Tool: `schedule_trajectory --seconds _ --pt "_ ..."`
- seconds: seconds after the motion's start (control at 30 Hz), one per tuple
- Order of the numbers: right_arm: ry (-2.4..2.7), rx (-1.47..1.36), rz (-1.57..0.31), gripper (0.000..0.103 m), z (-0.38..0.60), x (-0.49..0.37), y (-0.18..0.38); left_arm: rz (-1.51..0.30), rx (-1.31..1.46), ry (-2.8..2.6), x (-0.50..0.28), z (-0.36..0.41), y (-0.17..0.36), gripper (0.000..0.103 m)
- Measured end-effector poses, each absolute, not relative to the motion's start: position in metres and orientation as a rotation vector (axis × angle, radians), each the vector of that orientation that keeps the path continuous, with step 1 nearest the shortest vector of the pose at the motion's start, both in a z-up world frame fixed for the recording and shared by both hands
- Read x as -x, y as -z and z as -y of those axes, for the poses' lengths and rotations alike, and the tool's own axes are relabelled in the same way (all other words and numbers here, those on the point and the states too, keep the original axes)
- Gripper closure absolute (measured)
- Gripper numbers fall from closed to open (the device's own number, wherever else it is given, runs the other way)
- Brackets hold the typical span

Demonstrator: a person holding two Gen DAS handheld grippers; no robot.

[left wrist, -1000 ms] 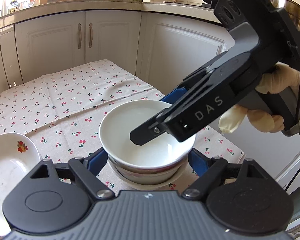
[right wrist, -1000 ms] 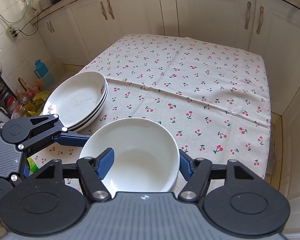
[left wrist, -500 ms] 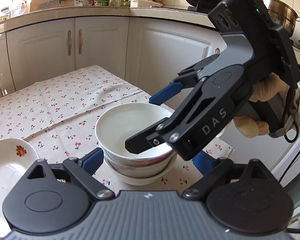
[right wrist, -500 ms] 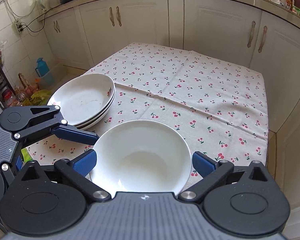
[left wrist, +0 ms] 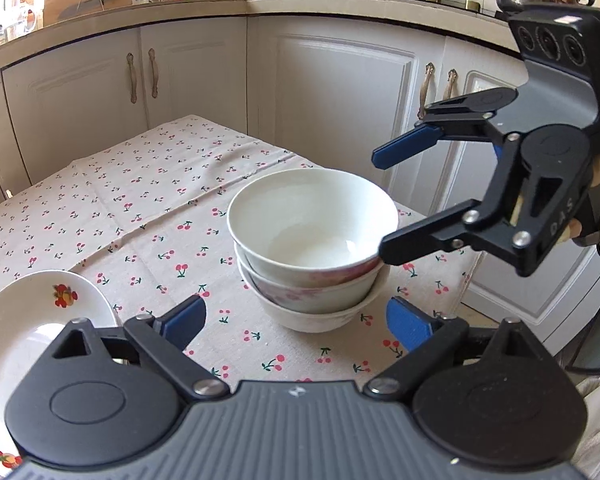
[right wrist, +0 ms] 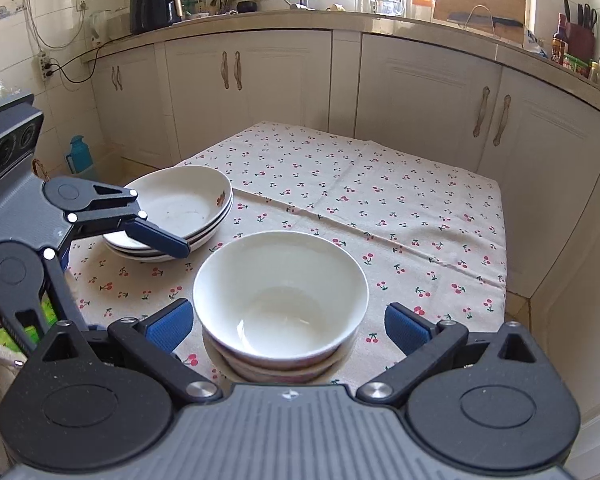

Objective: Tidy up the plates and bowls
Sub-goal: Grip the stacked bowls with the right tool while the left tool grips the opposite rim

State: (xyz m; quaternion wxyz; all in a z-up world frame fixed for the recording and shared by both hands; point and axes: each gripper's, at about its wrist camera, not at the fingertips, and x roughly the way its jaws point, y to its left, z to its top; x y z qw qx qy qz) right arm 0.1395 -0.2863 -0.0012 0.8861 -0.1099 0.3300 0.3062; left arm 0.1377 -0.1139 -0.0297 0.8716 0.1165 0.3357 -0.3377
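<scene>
1. The left hand-held gripper (left wrist: 294,322) is wide open. Its jaws have just been opening, and nothing is between them. The two blue pads sit low in the left wrist view, one on each side of the bowls (left wrist: 312,236). They do not touch the bowls.
2. The right hand-held gripper (right wrist: 288,322) is open as wide as it goes. Its jaws have just been opening too. In the right wrist view the bowls (right wrist: 280,300) sit between the two blue pads, but the pads are apart from the rim.
3. From the left wrist view, the right hand-held gripper (left wrist: 382,202) shows at the right of the frame. One blue finger is up high. The tip of the black lower finger is right at the top bowl's rim. I cannot tell if it touches.
4. The bowls are a stack of three, white, with pink flowers on the lower ones. They stand on the table (right wrist: 380,200), near its front edge, in the lower middle of the right wrist view.
5. The plates (right wrist: 176,208) are stacked at the left of the bowls, well apart from them. In the right wrist view, the left hand-held gripper's blue finger (right wrist: 158,236) shows in front of the plates.
6. The table has a cloth with small red cherries on it.
</scene>
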Motion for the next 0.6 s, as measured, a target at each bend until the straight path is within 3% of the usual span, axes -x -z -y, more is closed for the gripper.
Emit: schedule_trajectory --seconds 0.6 --pt "-0.787 0.44 -0.781 0.0 0.288 -0.164 0.07 -0.832 -0.453 0.897 -0.188 0.136 0.059 0.013"
